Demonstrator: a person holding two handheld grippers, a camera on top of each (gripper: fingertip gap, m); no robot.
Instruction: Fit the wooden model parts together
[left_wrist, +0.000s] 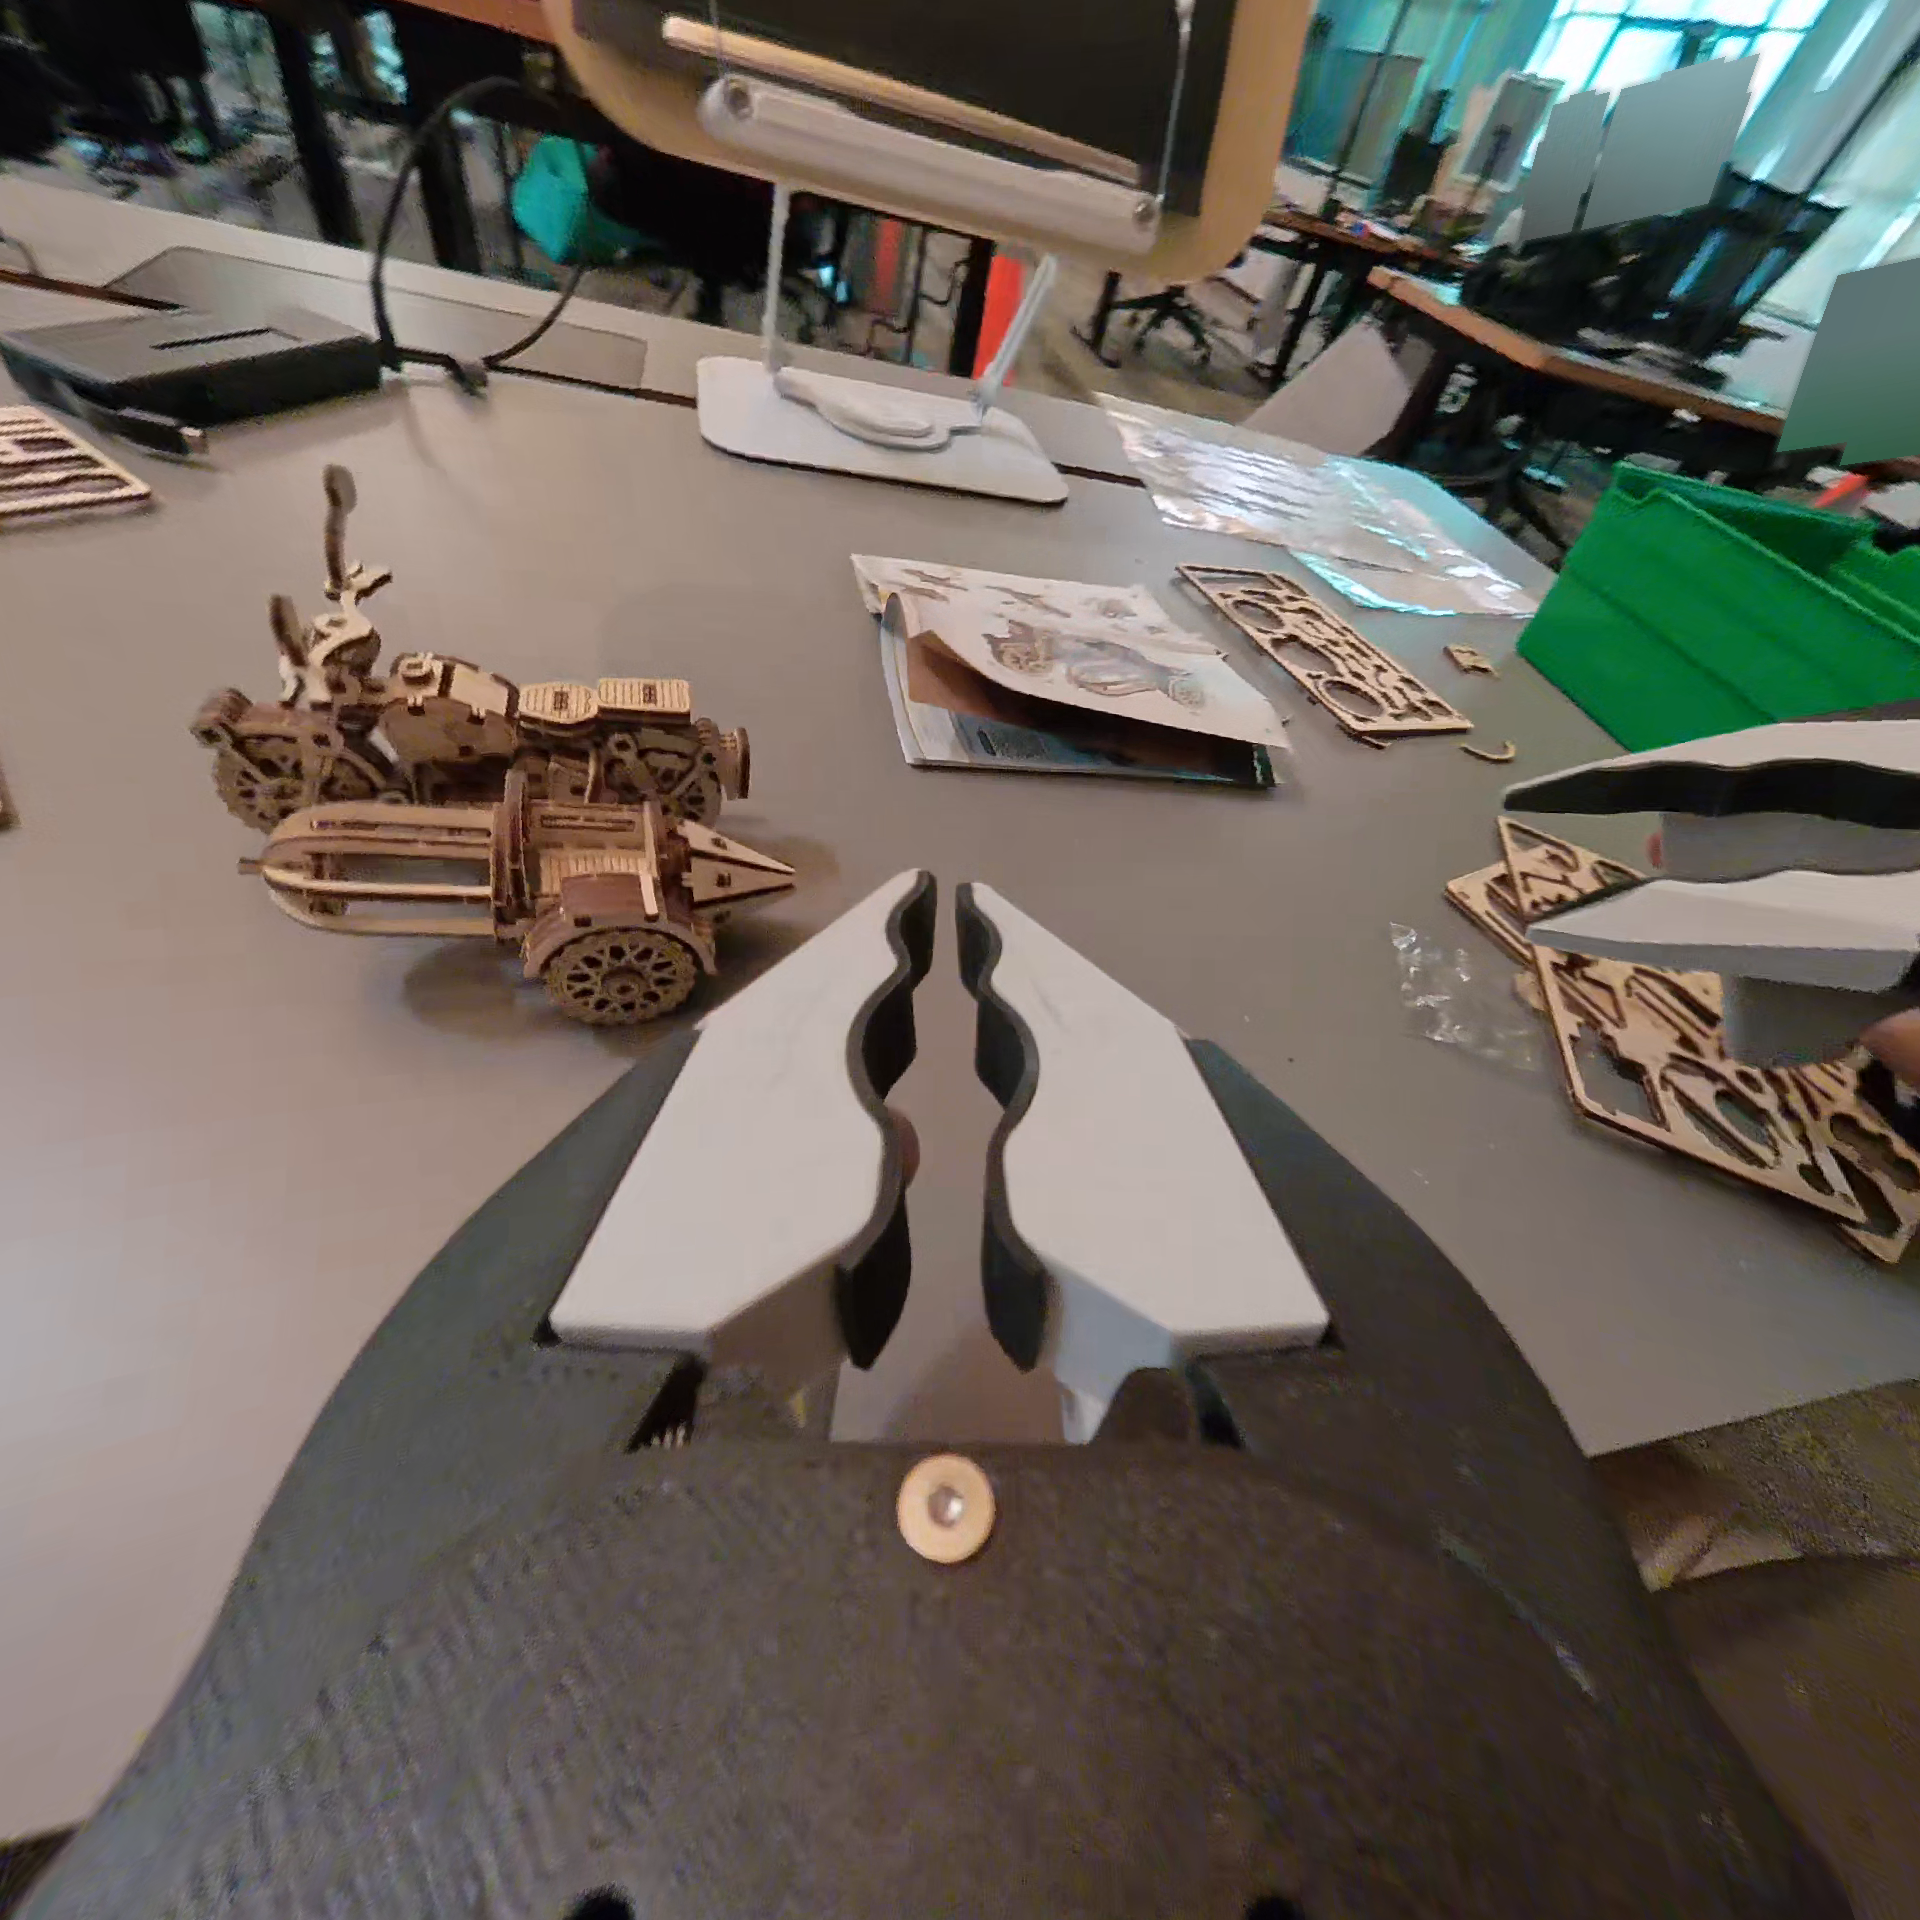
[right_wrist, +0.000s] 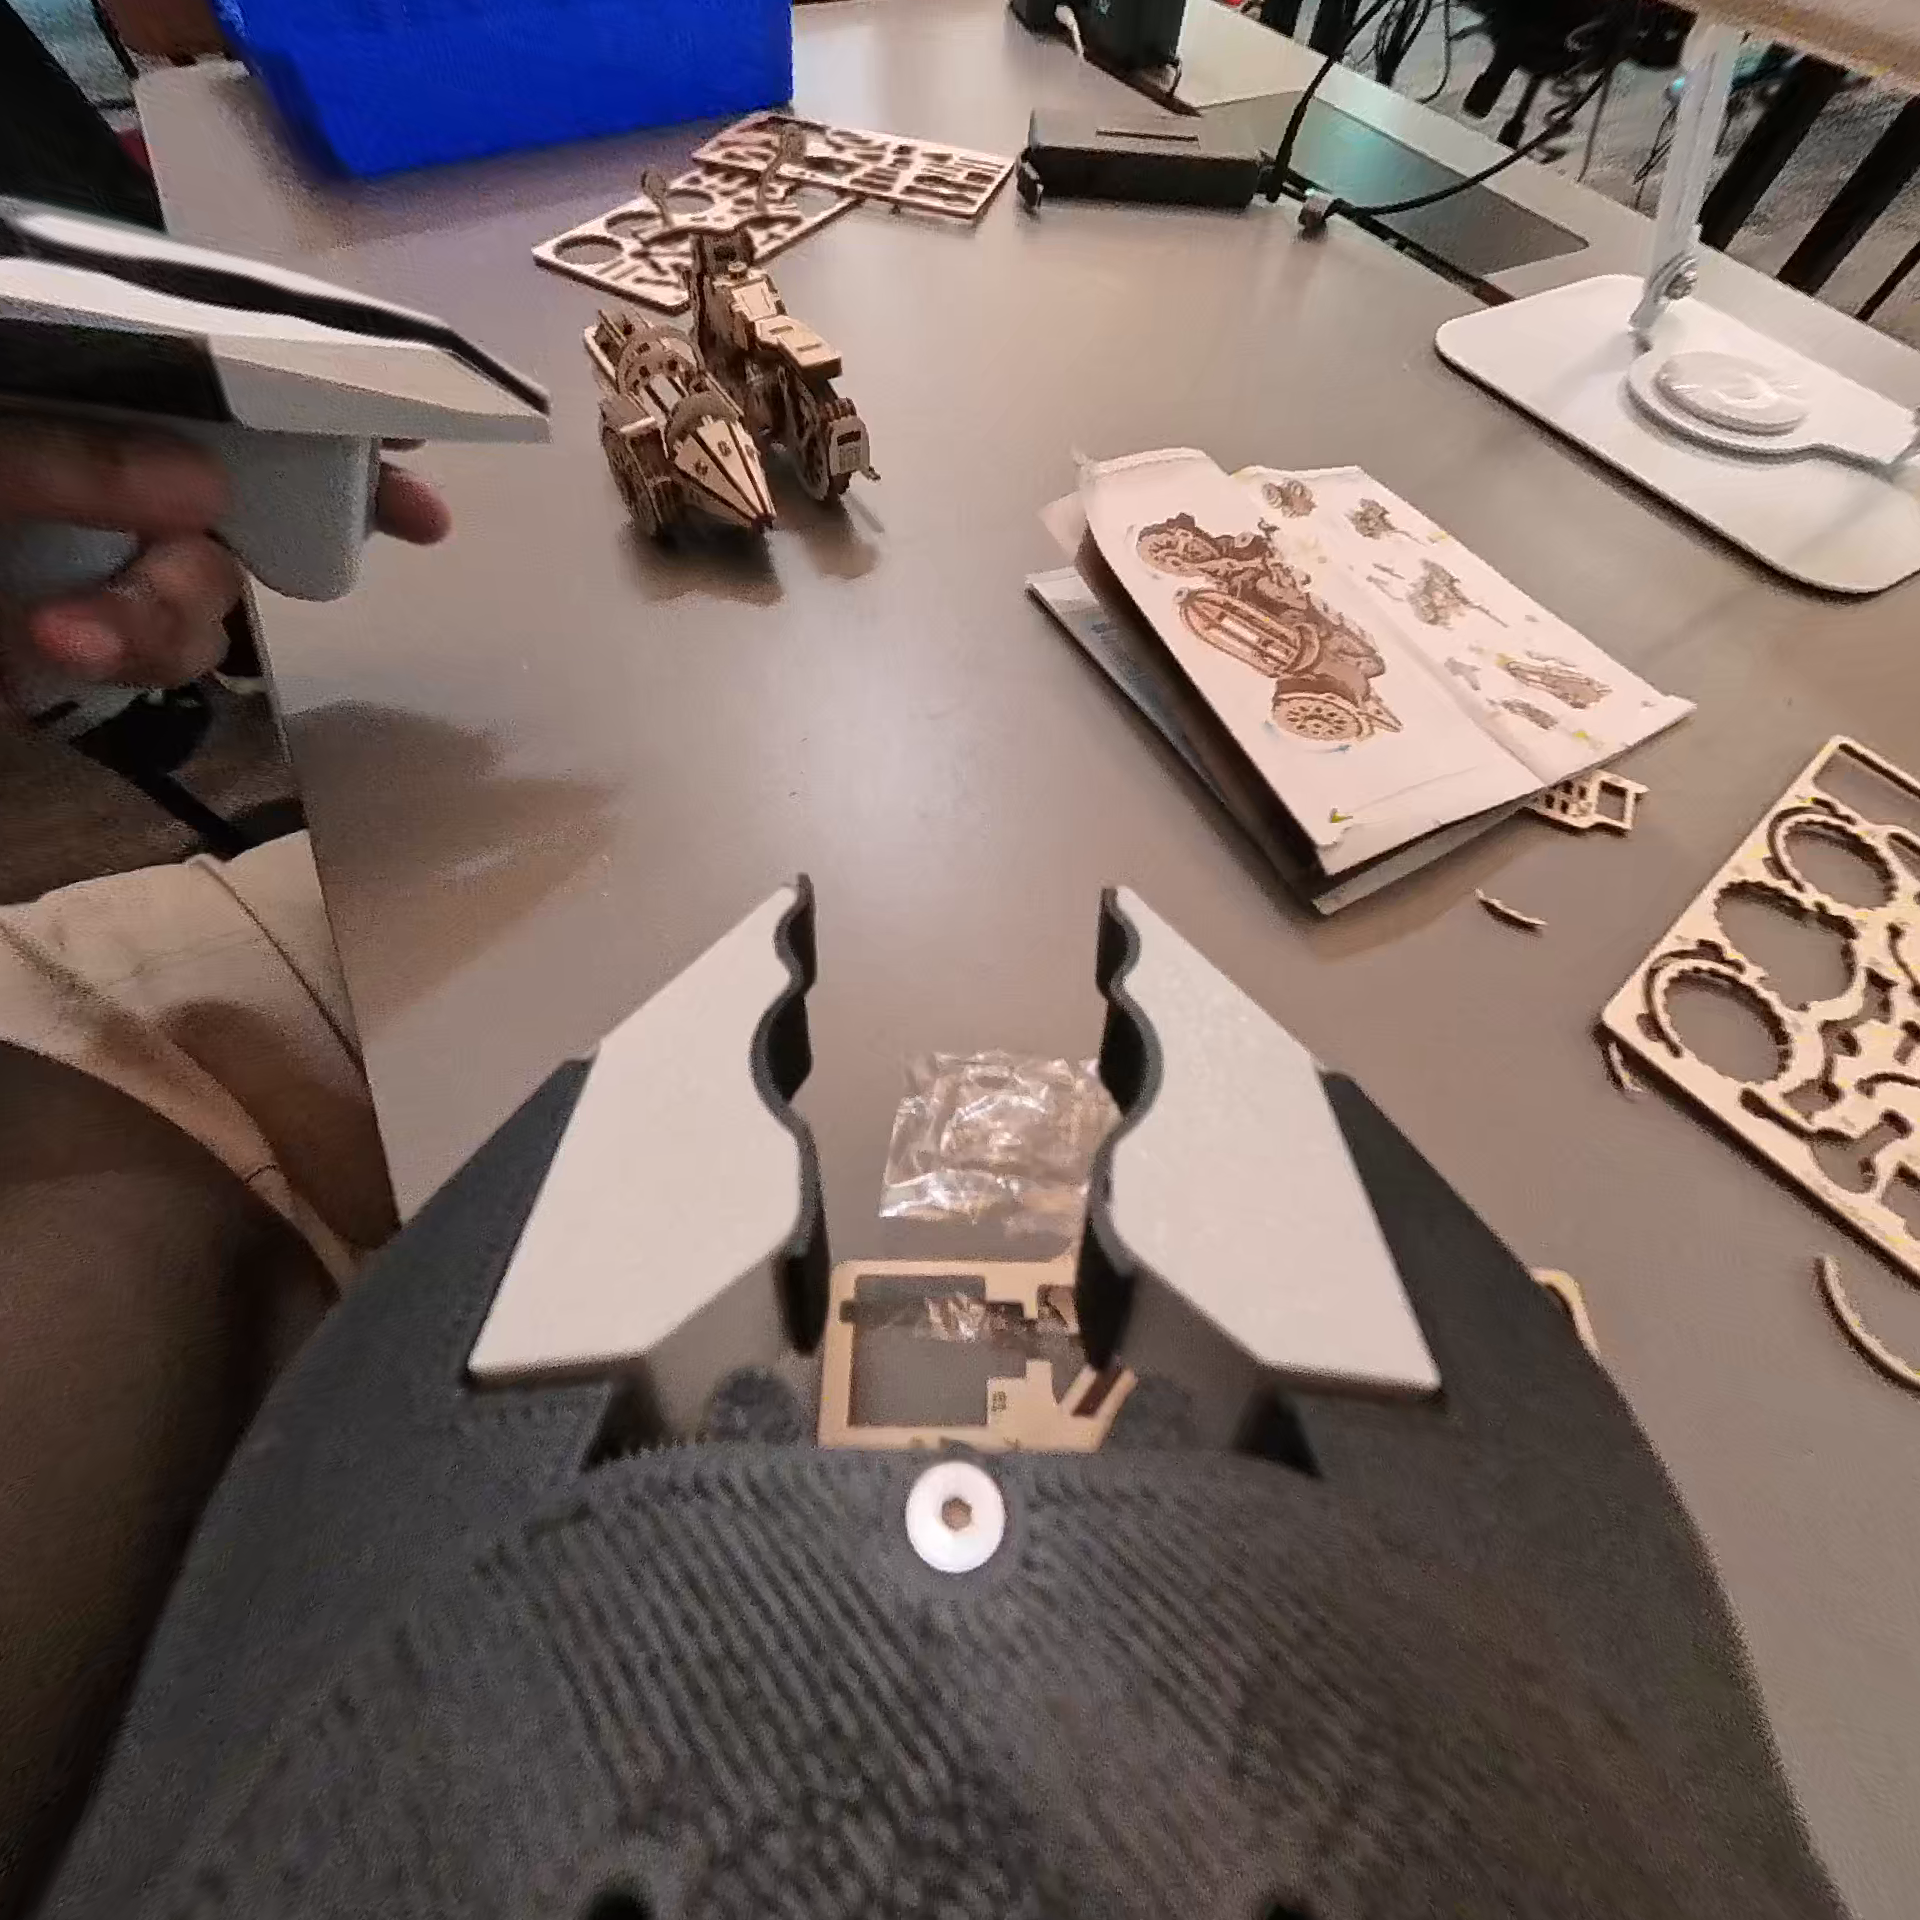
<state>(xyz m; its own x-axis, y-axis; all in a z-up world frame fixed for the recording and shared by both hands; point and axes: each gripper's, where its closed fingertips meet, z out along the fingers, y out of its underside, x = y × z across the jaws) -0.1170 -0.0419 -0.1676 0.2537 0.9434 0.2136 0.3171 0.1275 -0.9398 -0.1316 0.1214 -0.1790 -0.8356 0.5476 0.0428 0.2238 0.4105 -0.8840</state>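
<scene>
Your left tongs (left_wrist: 945, 883) are nearly closed on nothing above the grey table (left_wrist: 1039, 831). Your right tongs (right_wrist: 954, 899) are spread wide and empty over a clear plastic bag (right_wrist: 987, 1132) and a wooden parts sheet (right_wrist: 914, 1371). The wooden motorcycle model (left_wrist: 488, 790) stands at ten o'clock of the left tongs, the booklet (right_wrist: 1340, 665) at one o'clock of the right.

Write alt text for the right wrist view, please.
An open right gripper hovers over a grey table, its fingers framing a small clear bag. Beyond stand a wooden motorcycle model and an instruction booklet, with the left gripper at left.
</scene>
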